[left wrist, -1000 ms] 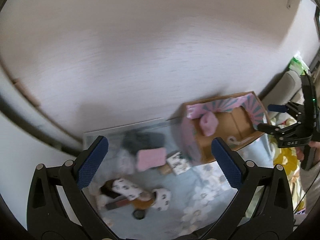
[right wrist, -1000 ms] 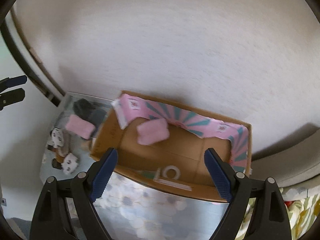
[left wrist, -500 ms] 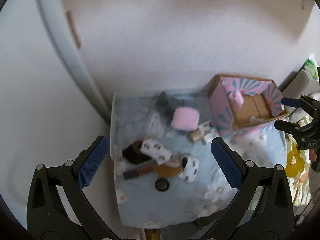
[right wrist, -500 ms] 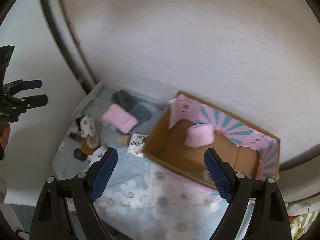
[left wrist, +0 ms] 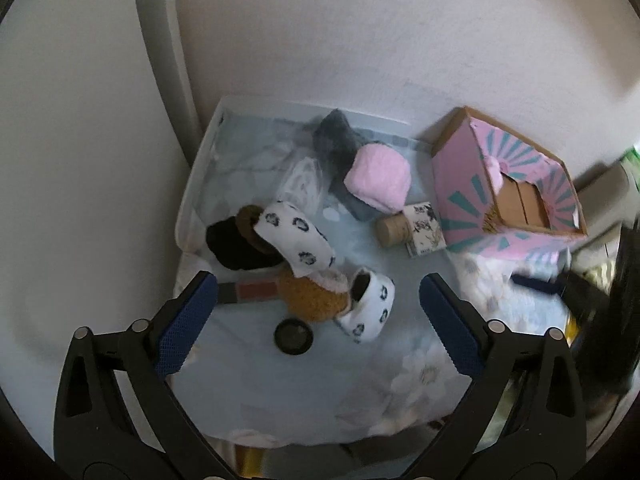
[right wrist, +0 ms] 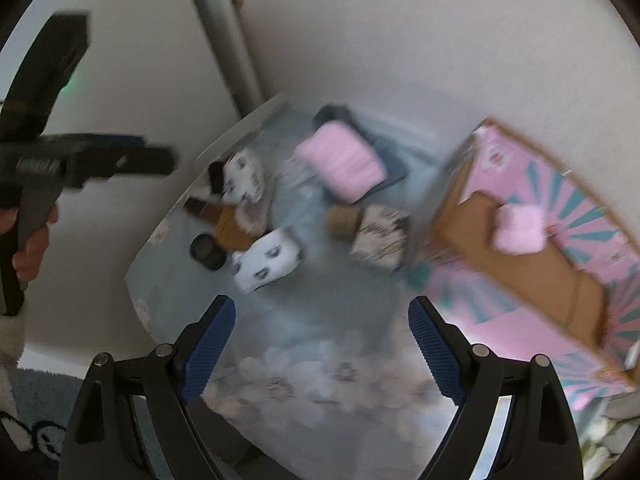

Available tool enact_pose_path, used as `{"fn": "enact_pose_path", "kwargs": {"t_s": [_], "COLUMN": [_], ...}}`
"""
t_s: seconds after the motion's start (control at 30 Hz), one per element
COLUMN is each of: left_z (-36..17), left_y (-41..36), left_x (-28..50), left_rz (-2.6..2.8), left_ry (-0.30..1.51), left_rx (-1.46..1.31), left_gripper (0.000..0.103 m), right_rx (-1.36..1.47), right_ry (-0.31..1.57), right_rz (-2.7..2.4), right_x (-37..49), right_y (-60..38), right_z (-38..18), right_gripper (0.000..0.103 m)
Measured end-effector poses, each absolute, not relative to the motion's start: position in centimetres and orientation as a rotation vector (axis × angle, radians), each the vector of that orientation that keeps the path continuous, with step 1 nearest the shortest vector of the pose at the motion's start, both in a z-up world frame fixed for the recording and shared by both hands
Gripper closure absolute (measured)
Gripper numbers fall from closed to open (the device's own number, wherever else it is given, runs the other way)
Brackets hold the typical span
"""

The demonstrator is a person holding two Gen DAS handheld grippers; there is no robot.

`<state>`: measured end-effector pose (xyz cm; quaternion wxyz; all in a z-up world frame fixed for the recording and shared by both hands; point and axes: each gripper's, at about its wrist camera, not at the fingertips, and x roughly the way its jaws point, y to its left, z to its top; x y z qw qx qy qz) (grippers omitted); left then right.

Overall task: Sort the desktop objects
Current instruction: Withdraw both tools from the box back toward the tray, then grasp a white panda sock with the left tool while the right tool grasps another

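We are holding both grippers above the surface [left wrist: 248,364], which is wearing a pale blue floral cloth, and both sets of jaws are standing wide apart with nothing between the pads.

Through the left gripper [left wrist: 318,322] we are looking down on a small heap: a white paw-print sock roll [left wrist: 296,242] is lying with its long axis running from upper left to lower right, resting over a black sock [left wrist: 232,246] and a brown fuzzy sock [left wrist: 312,300]. A second paw-print sock [left wrist: 368,306] is lying just beside the brown one, its open end facing up and left. A small black round lid [left wrist: 293,336] is sitting flat, almost midway between the left jaws but well beyond them. A brown stick-shaped item [left wrist: 250,292] is lying crosswise, its left end near the left pad.

Further back, a pink folded cloth [left wrist: 378,180] is lying on grey cloth [left wrist: 334,140], and a cork-coloured cylinder [left wrist: 392,230] is lying on its side, touching a small printed box [left wrist: 426,230].

The pink and teal carton [right wrist: 532,240] is standing open to the right, with a pink fluffy piece [right wrist: 518,228] inside it. The right gripper [right wrist: 320,330] is hovering over bare cloth, the heap lying beyond its left pad.
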<state>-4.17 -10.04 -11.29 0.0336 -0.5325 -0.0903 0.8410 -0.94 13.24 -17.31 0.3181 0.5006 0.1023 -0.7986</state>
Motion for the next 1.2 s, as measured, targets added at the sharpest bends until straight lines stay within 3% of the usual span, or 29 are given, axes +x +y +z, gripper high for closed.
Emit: {"fn": "enact_pose_path", "kwargs": {"t_s": [0.27,0.63,0.77,0.93,1.2], "left_z": [-15.9,-17.7,-18.2,-18.4,-18.5], "left_y": [-10.3,-10.4,-10.5,-10.8,-11.2], "left_x": [-6.9,-8.6,-9.0,-8.8,-8.5], "left_rz": [2.591,2.604,2.604,2.625,2.623], "left_ry": [-0.488,-0.527,-0.530,-0.524,-0.524], "left_rx": [-1.720,-1.762,-1.785,-1.780,-1.791], "left_gripper": [0.027,0.033,0.042,0.048,0.062], "right_rx": [1.381,1.429,1.465,1.521,1.586], "right_ry": [0.192,-0.048,-0.118,-0.198,-0.285], "right_rz": [-2.069,-2.041,-2.031,-1.992,-1.958], "right_x": [-1.4,-3.7,-4.4,-5.1,-5.7], "right_y": [10.7,8.6,8.2,8.4,8.8], "right_z": [-22.0,-23.4,-24.0,-25.0,-26.3], "right_gripper": [0.017,0.017,0.017,0.032,0.043]}}
